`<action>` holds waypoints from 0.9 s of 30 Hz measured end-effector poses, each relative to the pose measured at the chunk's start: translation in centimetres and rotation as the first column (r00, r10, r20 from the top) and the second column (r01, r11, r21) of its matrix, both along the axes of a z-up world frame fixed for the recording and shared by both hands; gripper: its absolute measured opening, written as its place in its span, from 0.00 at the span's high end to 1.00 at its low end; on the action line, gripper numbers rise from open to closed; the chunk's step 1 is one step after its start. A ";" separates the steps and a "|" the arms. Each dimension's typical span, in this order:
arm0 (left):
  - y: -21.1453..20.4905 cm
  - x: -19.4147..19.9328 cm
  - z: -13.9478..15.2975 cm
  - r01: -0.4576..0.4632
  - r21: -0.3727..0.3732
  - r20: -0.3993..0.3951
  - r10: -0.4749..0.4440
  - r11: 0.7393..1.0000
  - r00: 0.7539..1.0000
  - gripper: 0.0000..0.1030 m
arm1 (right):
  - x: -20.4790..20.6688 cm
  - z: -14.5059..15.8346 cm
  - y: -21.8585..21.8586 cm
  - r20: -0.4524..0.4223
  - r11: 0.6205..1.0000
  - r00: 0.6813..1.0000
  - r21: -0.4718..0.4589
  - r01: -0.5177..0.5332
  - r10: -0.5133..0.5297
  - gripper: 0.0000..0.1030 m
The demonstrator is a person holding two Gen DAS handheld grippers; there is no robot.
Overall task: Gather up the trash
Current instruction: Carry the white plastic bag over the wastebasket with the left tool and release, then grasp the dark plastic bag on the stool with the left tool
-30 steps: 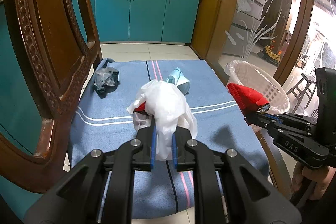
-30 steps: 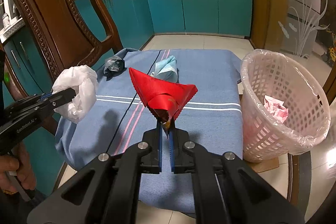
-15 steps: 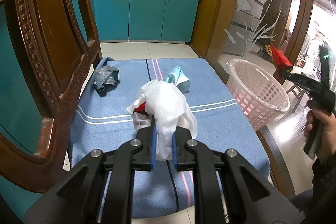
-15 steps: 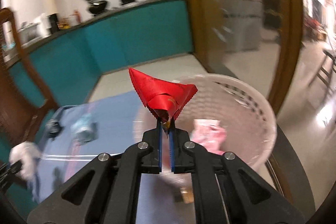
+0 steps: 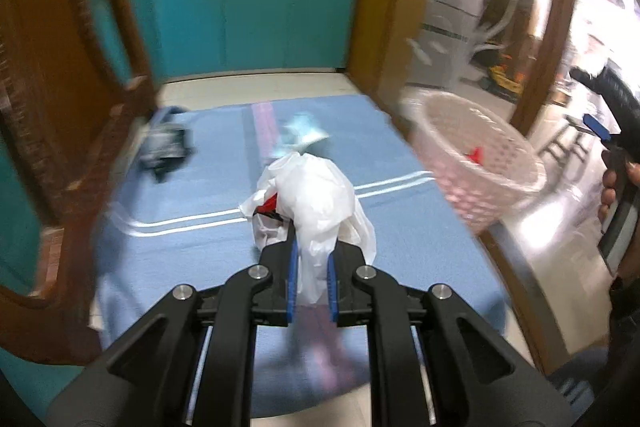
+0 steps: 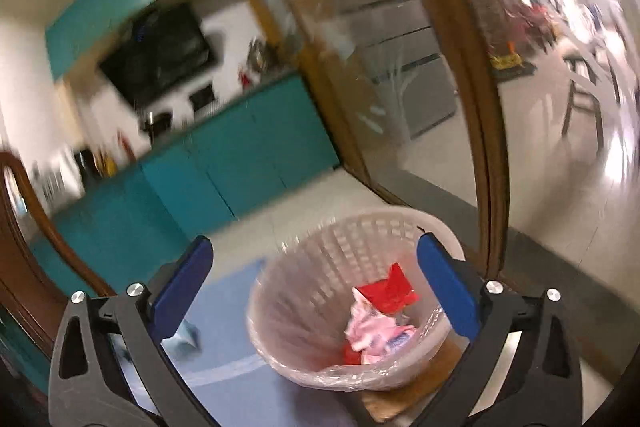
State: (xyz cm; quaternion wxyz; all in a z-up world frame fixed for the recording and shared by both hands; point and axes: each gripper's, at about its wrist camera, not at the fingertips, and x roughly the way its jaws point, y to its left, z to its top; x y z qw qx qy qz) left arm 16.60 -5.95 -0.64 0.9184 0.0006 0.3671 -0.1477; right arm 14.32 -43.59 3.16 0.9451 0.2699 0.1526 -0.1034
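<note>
1. Leftmost, a dark crumpled wrapper [image 5: 168, 147] and a pale blue wrapper [image 5: 300, 133] lie uncollected on the bench [image 5: 420, 227], well apart from the basket [image 5: 480, 183]; both are blurred, so judging a grasp on them now would be unreliable
2. Centrally, the left gripper [image 5: 311, 279] has its jaws pinching a white plastic bag [image 5: 316, 203] above the blue cloth; the film is slack and could slide free or snag on the basket rim
3. Rightward, the right gripper [image 6: 316, 291] has jaws that have just been opening, now spread wide with nothing between them, above the basket, where the red wrapper [image 6: 386, 291] lies on pink trash [image 6: 372, 327]
4. A light basket near the bench edge could tip if bumped
</note>
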 end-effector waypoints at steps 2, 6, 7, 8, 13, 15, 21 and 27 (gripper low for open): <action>-3.1 0.3 0.3 0.067 0.010 0.014 -0.067 0.998 0.998 0.87 | -0.4 -0.1 -1.2 0.019 0.999 0.999 0.042 0.030 -0.031 0.03; -10.3 2.3 1.4 0.168 0.016 0.032 -0.168 0.986 0.985 0.87 | 0.0 -0.5 -2.1 0.008 0.996 0.997 0.055 0.071 -0.072 0.03; -12.8 3.2 2.1 0.197 0.014 0.045 -0.197 0.980 0.979 0.87 | -0.1 -0.7 -2.5 0.008 0.994 0.996 0.064 0.085 -0.085 0.03; -15.3 4.2 2.8 0.225 0.002 0.057 -0.225 0.974 0.973 0.87 | -0.2 -0.8 -2.9 0.007 0.991 0.994 0.079 0.105 -0.106 0.03; -23.0 8.7 3.4 0.204 0.021 0.055 -0.205 0.979 0.977 0.20 | -0.9 -0.6 -3.2 0.019 0.987 0.993 0.109 0.115 -0.117 0.03; -22.7 8.8 3.0 0.123 0.052 0.064 -0.127 0.991 0.990 0.15 | -0.6 -0.6 -2.8 0.013 0.991 0.996 0.103 0.089 -0.091 0.03; -14.2 5.0 1.5 -0.118 0.145 0.180 0.091 0.982 0.979 0.07 | 0.5 -0.5 -0.5 0.000 0.997 1.000 0.081 -0.020 0.021 0.03; -2.7 7.4 -1.3 -0.548 0.125 0.169 0.526 0.827 0.833 0.07 | 1.6 -0.2 3.1 -0.019 0.990 0.991 0.060 -0.129 0.130 0.03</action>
